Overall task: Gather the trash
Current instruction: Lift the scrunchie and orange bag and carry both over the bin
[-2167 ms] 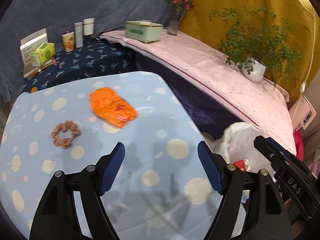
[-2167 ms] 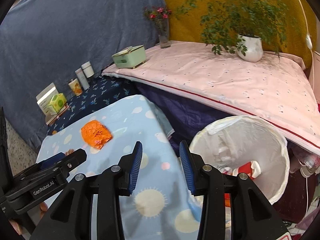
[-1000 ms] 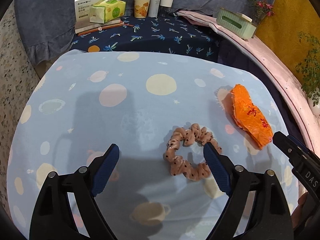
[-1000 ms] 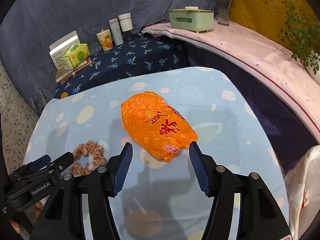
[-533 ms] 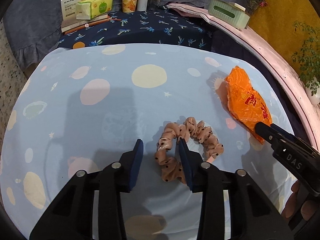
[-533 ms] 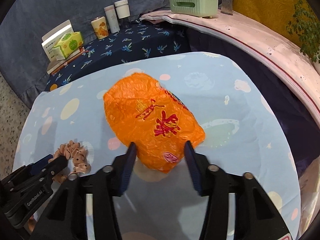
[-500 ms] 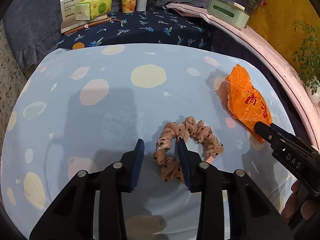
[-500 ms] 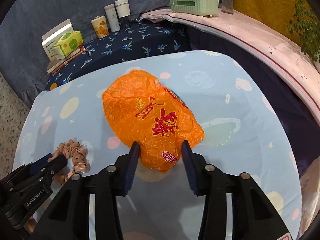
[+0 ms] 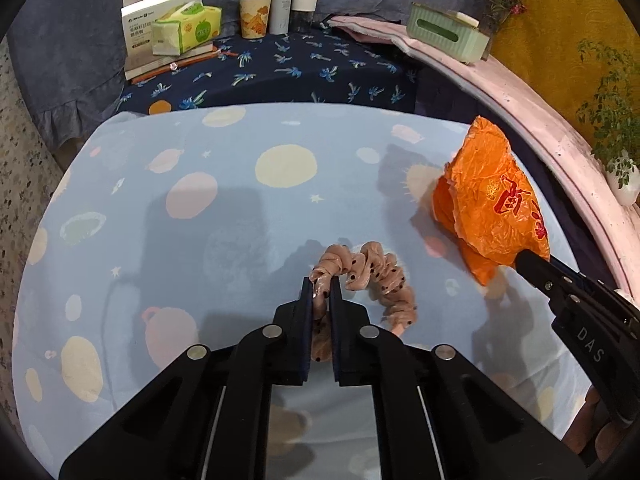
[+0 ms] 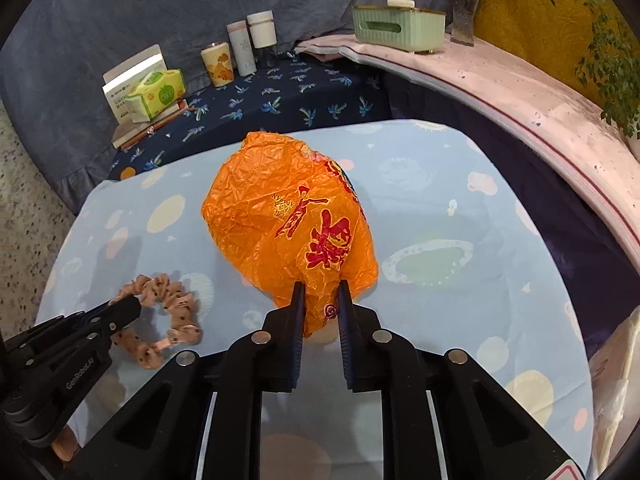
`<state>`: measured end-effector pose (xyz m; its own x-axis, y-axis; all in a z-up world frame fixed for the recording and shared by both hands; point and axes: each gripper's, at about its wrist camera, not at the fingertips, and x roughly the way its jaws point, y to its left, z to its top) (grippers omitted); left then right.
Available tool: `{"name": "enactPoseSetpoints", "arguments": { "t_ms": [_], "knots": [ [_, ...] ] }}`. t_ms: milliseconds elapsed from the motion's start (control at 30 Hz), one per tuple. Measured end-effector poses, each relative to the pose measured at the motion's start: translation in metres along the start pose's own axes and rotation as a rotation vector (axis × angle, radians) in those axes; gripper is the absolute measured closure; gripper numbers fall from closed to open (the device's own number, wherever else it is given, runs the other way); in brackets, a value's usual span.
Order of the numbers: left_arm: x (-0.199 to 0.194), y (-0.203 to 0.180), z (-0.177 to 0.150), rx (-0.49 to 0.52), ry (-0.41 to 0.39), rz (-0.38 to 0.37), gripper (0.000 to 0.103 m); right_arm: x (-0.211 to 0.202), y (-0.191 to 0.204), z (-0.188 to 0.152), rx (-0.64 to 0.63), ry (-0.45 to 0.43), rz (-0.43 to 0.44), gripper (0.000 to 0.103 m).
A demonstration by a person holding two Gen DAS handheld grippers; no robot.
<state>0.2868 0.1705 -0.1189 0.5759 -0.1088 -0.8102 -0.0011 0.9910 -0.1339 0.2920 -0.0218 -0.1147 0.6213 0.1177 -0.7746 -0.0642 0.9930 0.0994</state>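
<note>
A pink dotted scrunchie (image 9: 372, 276) lies on the light blue patterned tablecloth (image 9: 200, 208). My left gripper (image 9: 321, 286) is shut on the scrunchie's near end. A crumpled orange plastic bag (image 10: 296, 220) with red print is lifted at its near edge. My right gripper (image 10: 320, 292) is shut on that edge. The bag also shows in the left wrist view (image 9: 492, 204), and the scrunchie shows in the right wrist view (image 10: 168, 300), at the left gripper's tip.
Behind the table, a dark blue surface holds a tissue pack (image 9: 186, 28), a box, a cup (image 9: 255, 16) and two canisters. A pink ledge (image 10: 520, 92) holds a green tissue box (image 10: 398, 26), a vase and a plant. A white bin liner (image 10: 616, 380) shows at the right edge.
Both grippers have closed: the left onto the scrunchie, the right onto the orange bag's edge. The bag's near edge has lifted off the cloth.
</note>
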Motion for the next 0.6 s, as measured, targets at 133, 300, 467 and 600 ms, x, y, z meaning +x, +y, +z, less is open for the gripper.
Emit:
{"name": "enactPoseSetpoints", "arguments": {
  "t_ms": [133,300,467,600],
  "knots": [
    [-0.023,-0.014,0.005,0.006,-0.032,-0.017,0.096,-0.026,-0.002,0.004,-0.002,-0.04,0.005,0.088],
    [-0.065,-0.041,0.012,0.034,-0.094,-0.055,0.096,-0.067,-0.013,0.009,0.014,-0.096,0.011,0.089],
    [-0.11,-0.074,0.018,0.06,-0.156,-0.101,0.096,-0.115,-0.032,0.015,0.041,-0.165,0.01,0.089],
    [-0.147,-0.105,0.025,0.086,-0.209,-0.146,0.096,-0.155,-0.049,0.018,0.054,-0.225,-0.003,0.089]
  ]
}}
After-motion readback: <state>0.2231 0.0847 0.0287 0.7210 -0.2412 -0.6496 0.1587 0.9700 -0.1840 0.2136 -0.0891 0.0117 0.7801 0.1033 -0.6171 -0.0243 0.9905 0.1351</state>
